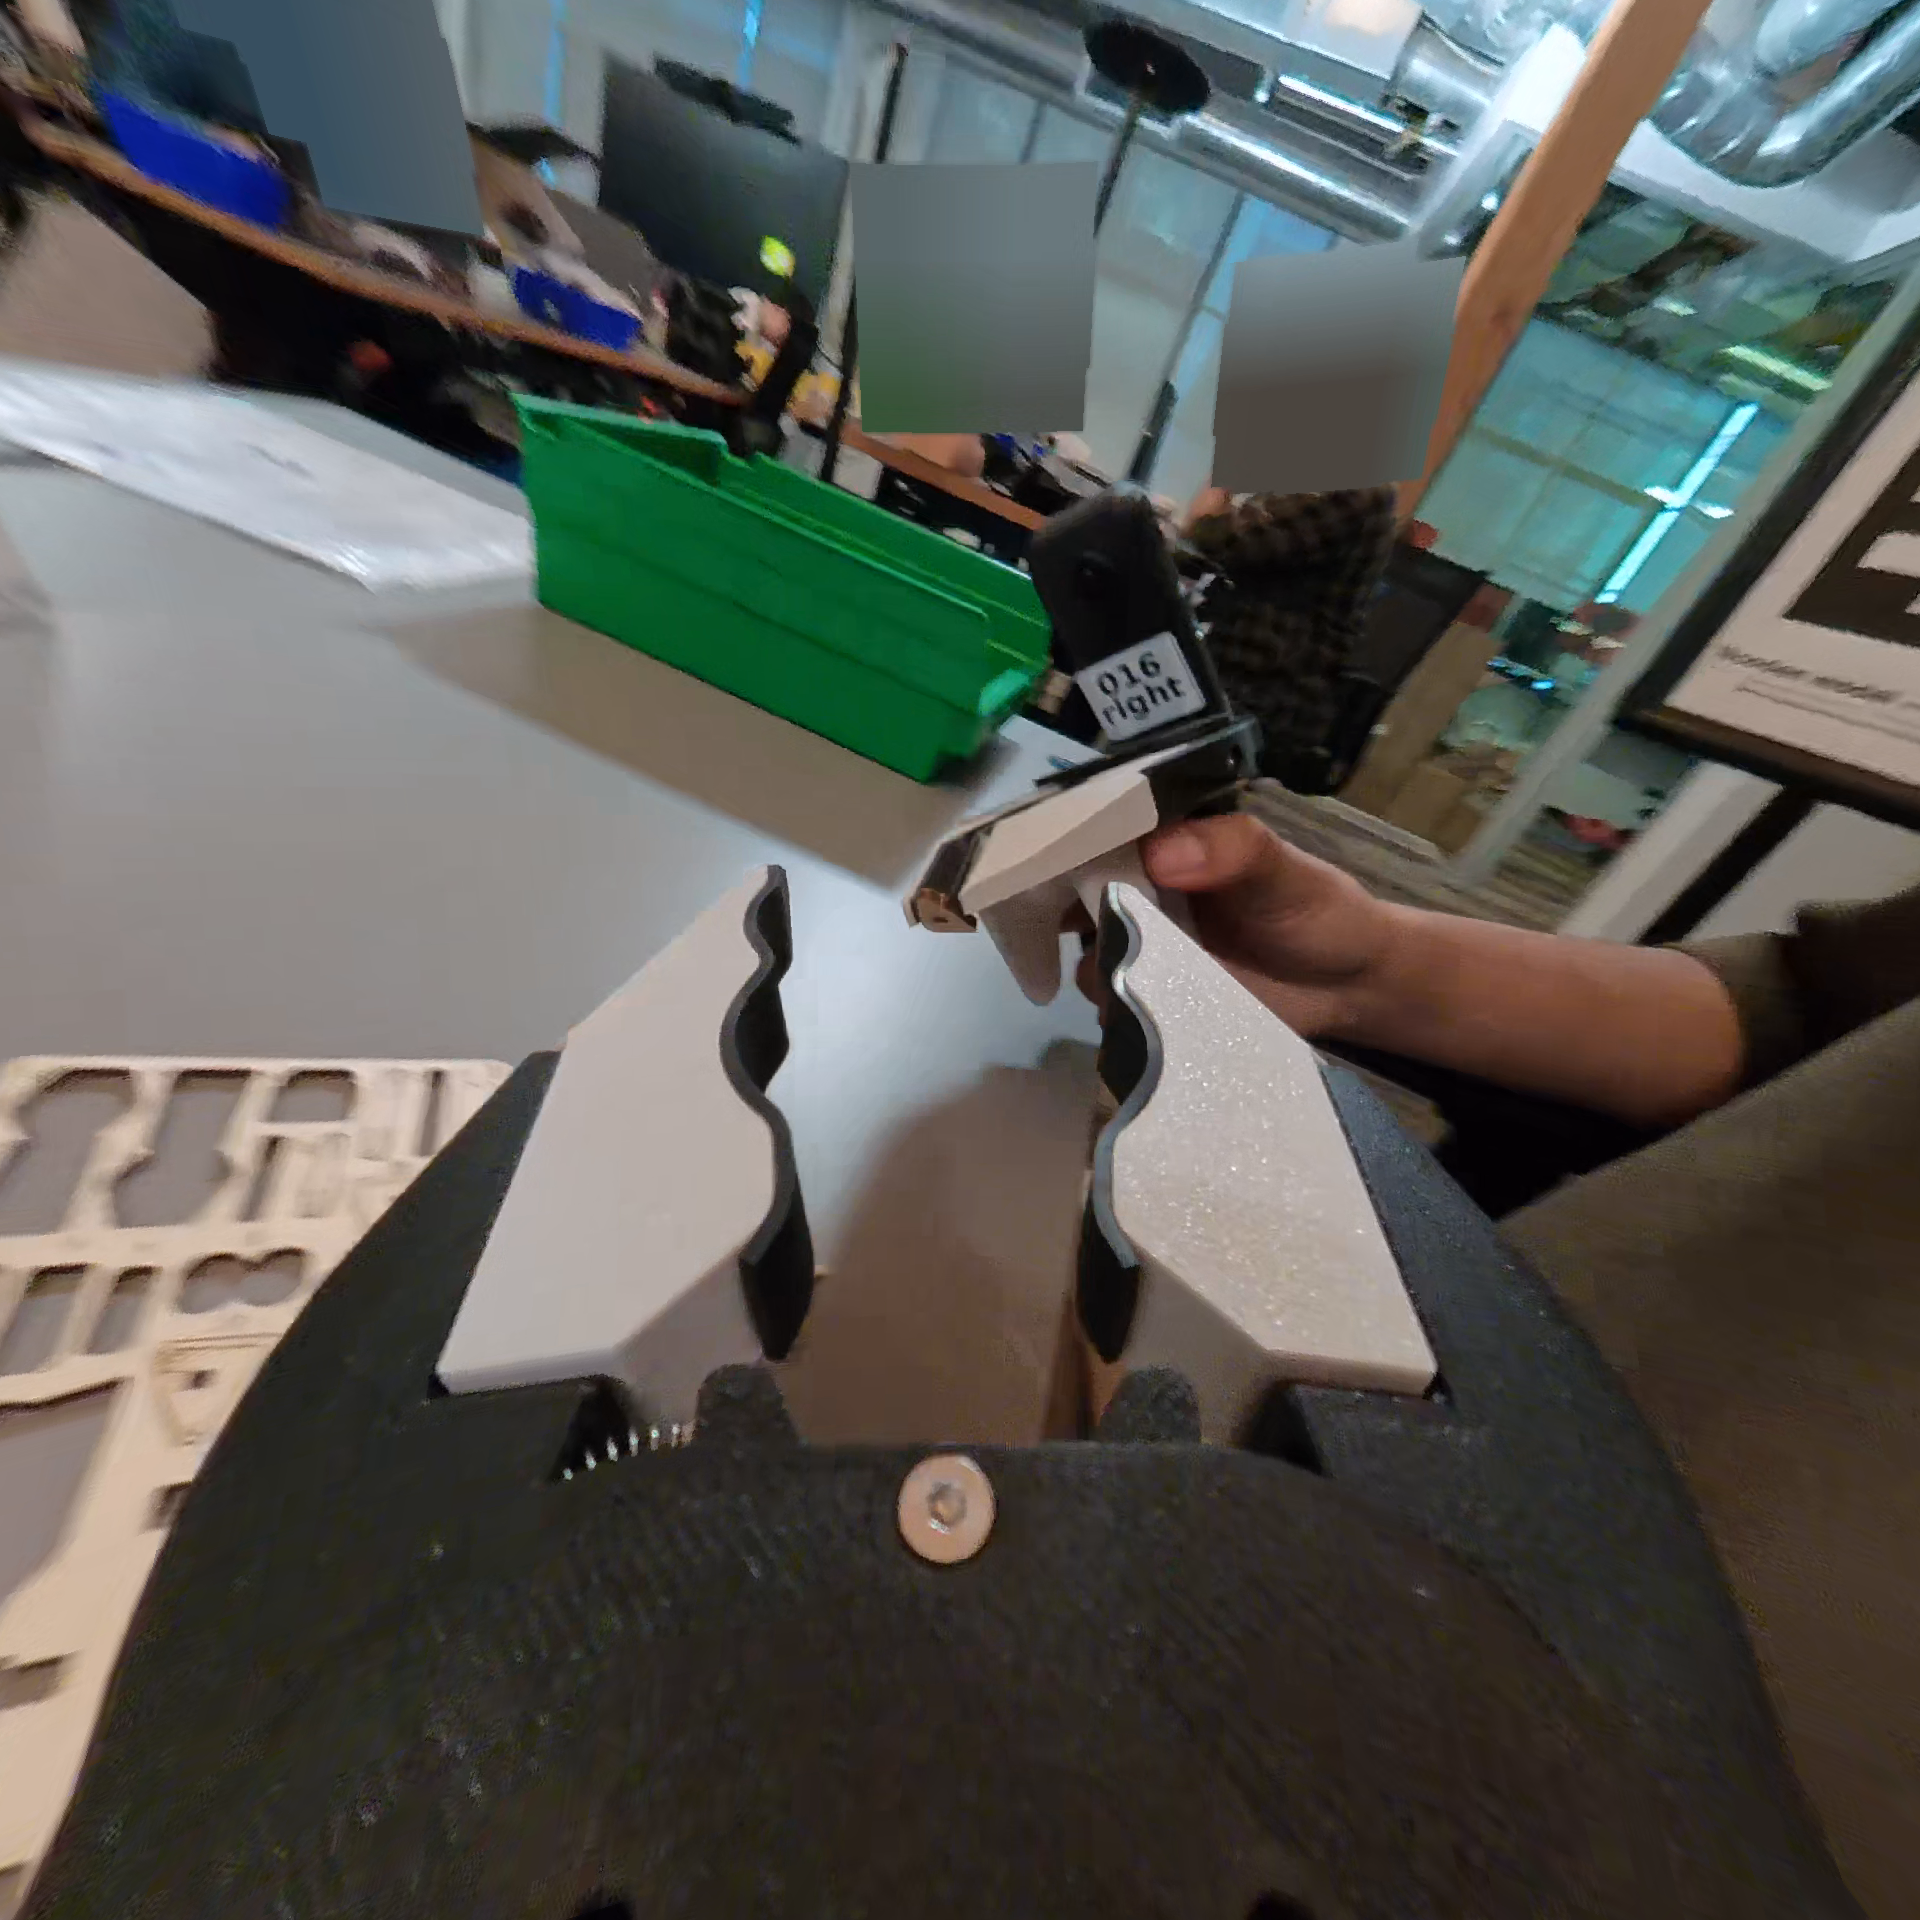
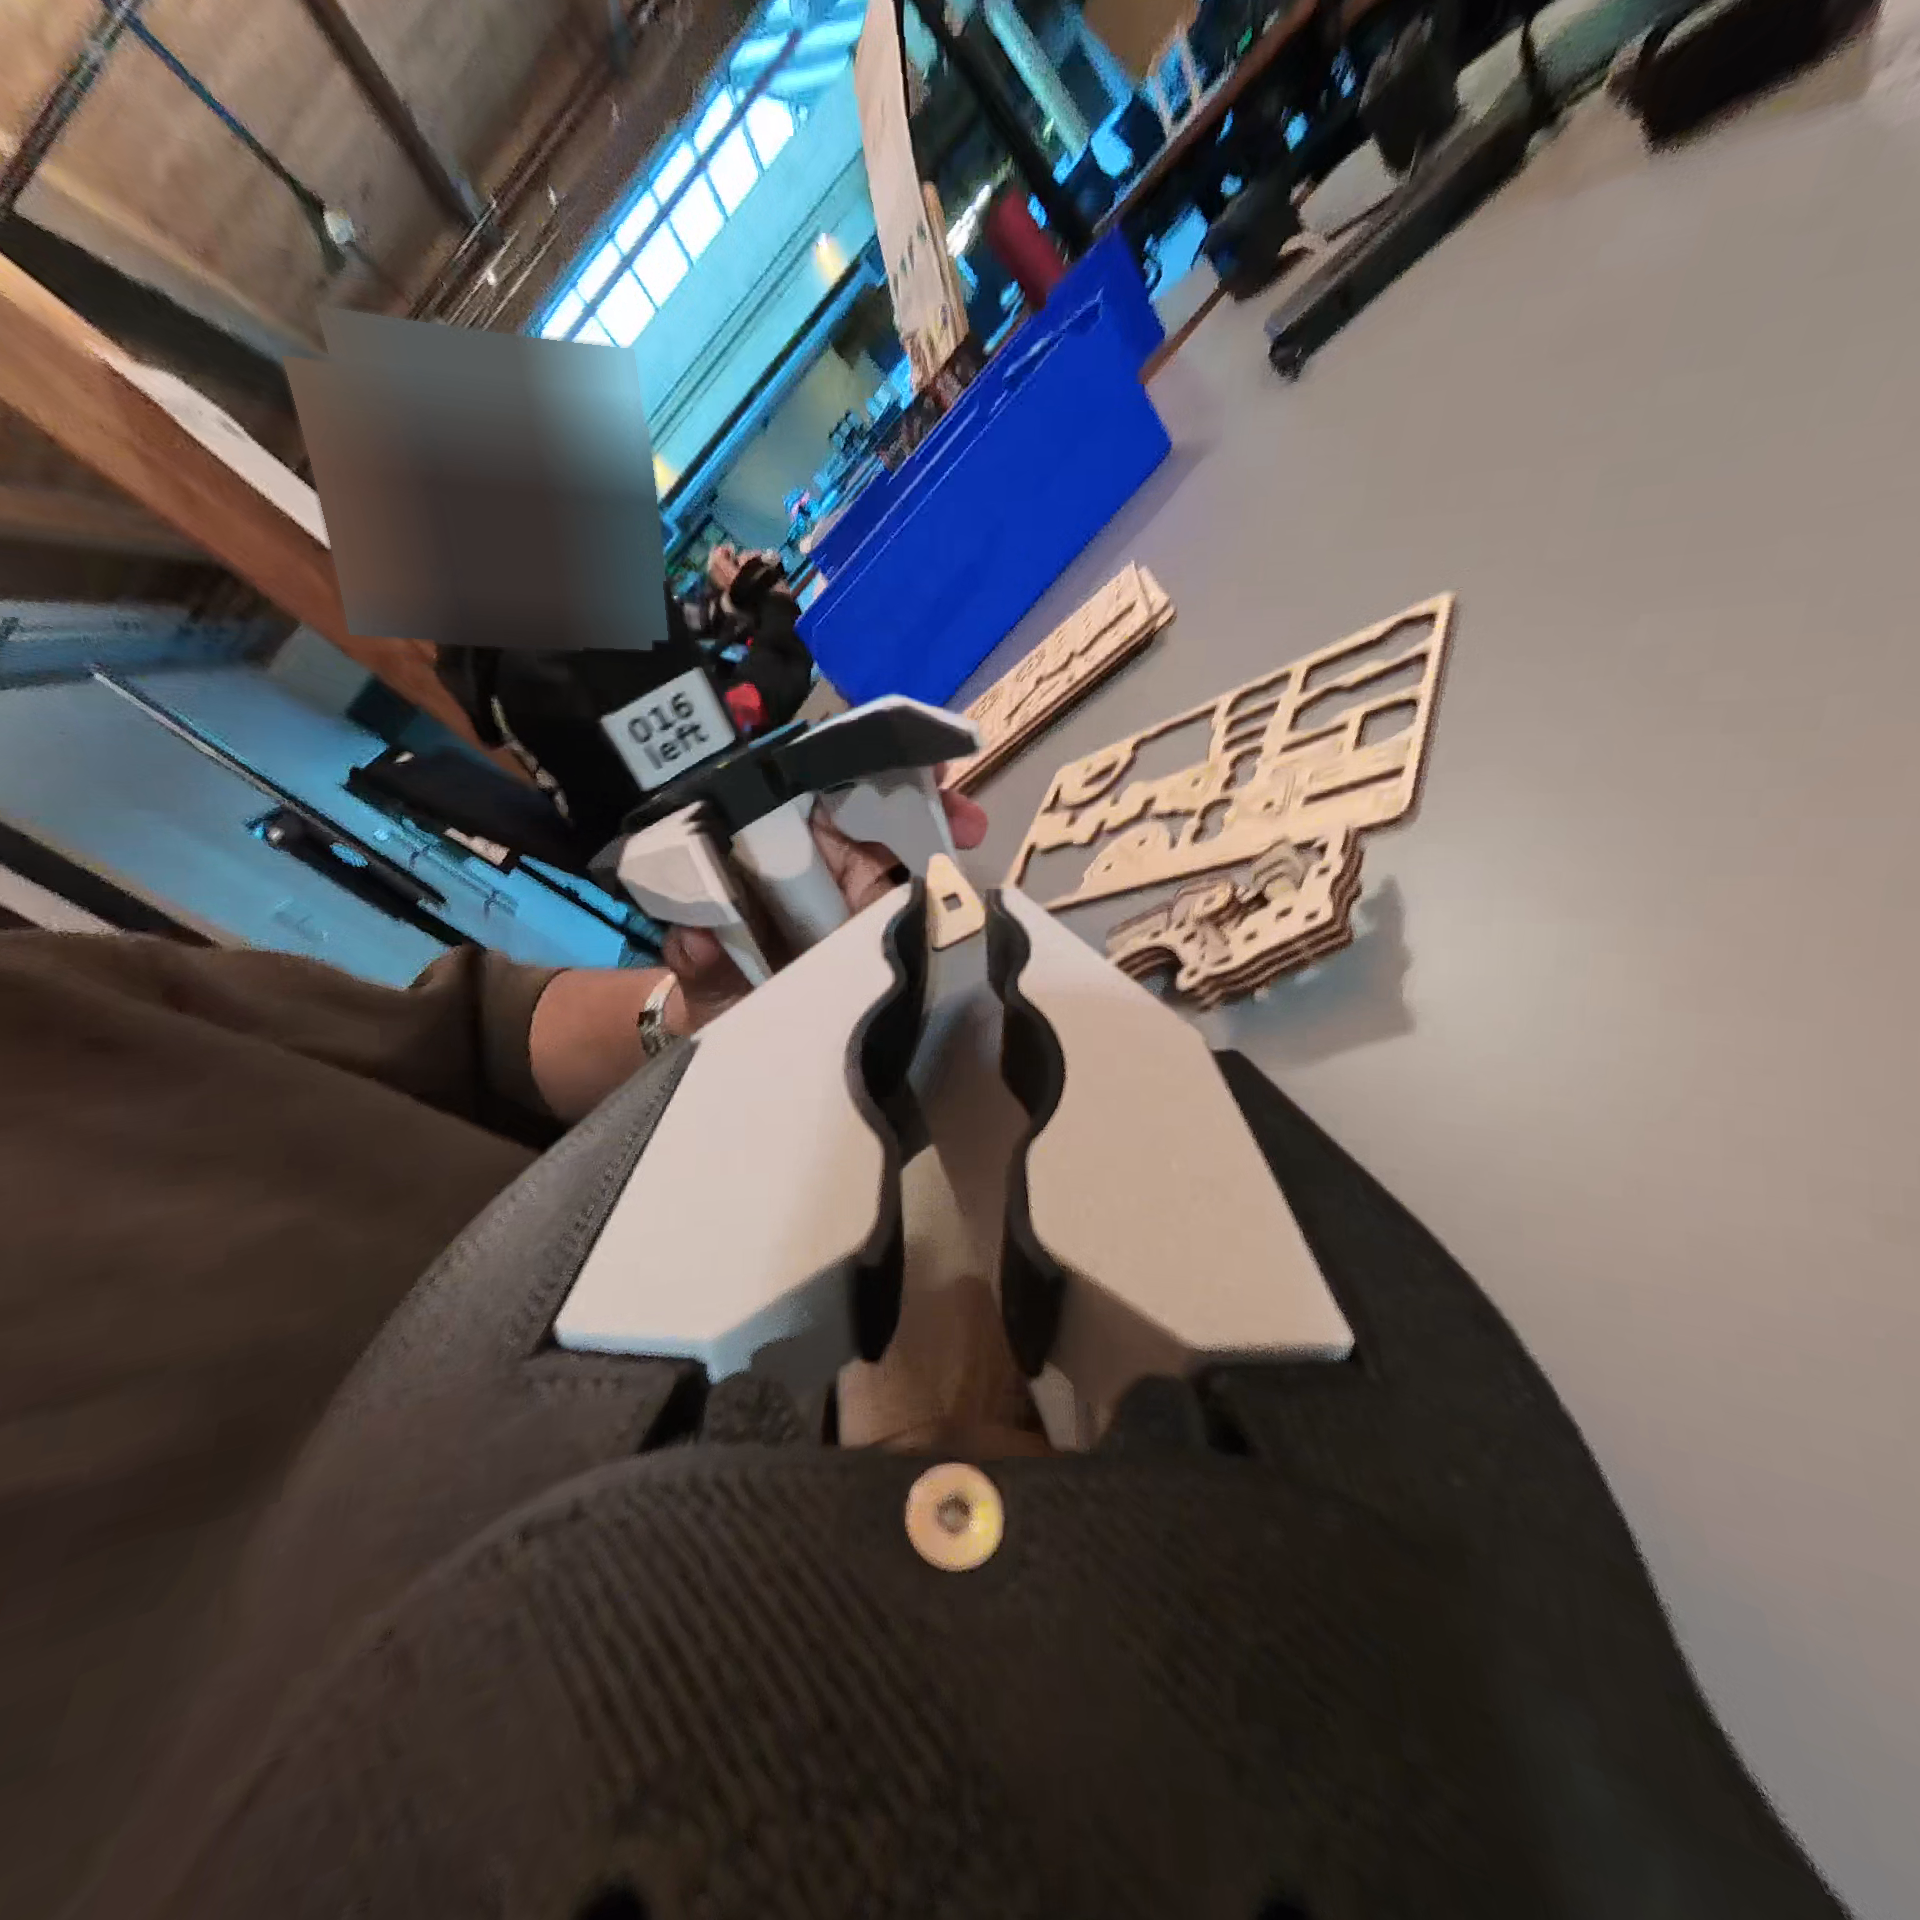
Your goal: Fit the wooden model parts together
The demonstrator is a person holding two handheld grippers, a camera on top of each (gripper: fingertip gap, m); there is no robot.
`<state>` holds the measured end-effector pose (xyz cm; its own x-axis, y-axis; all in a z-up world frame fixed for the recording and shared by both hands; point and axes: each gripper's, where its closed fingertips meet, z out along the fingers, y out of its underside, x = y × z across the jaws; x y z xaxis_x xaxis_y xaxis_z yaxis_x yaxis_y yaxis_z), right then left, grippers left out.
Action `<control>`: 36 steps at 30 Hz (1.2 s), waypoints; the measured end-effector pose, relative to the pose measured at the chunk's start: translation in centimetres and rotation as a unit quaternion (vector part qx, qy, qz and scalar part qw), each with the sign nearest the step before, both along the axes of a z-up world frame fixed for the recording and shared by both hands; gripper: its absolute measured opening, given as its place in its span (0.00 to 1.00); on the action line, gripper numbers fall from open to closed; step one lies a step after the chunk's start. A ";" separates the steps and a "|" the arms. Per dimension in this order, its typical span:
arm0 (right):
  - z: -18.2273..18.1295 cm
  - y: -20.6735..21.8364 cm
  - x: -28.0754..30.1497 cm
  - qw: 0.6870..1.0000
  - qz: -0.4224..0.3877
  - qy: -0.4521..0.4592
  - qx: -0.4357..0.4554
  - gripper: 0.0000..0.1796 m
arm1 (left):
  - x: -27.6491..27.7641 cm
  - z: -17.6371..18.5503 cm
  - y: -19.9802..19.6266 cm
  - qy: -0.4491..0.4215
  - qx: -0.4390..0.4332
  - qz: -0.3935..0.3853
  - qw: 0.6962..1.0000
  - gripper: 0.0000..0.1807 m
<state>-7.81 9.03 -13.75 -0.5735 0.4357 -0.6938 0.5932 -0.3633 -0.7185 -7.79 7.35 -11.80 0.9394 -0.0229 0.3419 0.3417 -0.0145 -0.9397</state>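
My right gripper (image 2: pixel 954 906) is shut on a small wooden piece (image 2: pixel 954 906) with a square hole, pinched at the fingertips; the piece also shows in the left wrist view (image 1: pixel 935 902) at the tip of the right gripper (image 1: pixel 940 899). My left gripper (image 1: pixel 940 899) is open and empty, held above the grey table (image 1: pixel 312 790); in the right wrist view it (image 2: pixel 686 883) sits just left of my right fingertips. A punched-out wooden sheet (image 1: pixel 156 1226) lies under the left gripper. Another wooden sheet (image 2: pixel 1247 758) and a stack of assembled wooden parts (image 2: pixel 1236 935) lie on the table.
A green bin (image 1: pixel 769 592) stands at the table's far side. A blue bin (image 2: pixel 987 499) stands beyond a pile of wooden sheets (image 2: pixel 1070 655). A person's hands and brown sleeves (image 1: pixel 1714 1299) hold both grippers. Cluttered benches lie behind. Only a small space, under 4 cm, lies between the two pairs of fingers.
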 end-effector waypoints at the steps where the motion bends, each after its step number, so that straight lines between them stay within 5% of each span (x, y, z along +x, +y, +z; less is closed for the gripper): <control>1: 0.0 0.2 -0.5 1.000 -0.013 0.006 0.004 0.05 | -0.6 0.3 -0.2 0.017 0.002 0.016 1.000 0.32; 10: 1.8 -0.3 -5.3 0.996 -0.046 0.025 -0.073 0.05 | -3.0 1.9 -0.8 0.047 0.015 0.049 0.998 0.32; 15: 0.7 -0.5 -3.2 0.999 -0.008 0.014 -0.042 0.05 | -2.1 1.3 0.5 0.073 0.000 0.021 0.997 0.30; 21: 2.1 1.0 -1.9 0.993 -0.009 -0.001 -0.119 0.05 | -1.0 0.9 0.9 0.085 -0.006 -0.005 0.996 0.29; 28: 3.2 -0.1 -2.0 0.964 0.038 -0.049 -0.259 0.05 | -1.0 0.3 0.1 0.086 -0.018 -0.007 0.996 0.28; 36: 3.5 -2.8 -1.2 0.951 0.111 -0.075 -0.278 0.05 | -1.0 1.1 -0.8 0.038 0.014 -0.023 0.999 0.21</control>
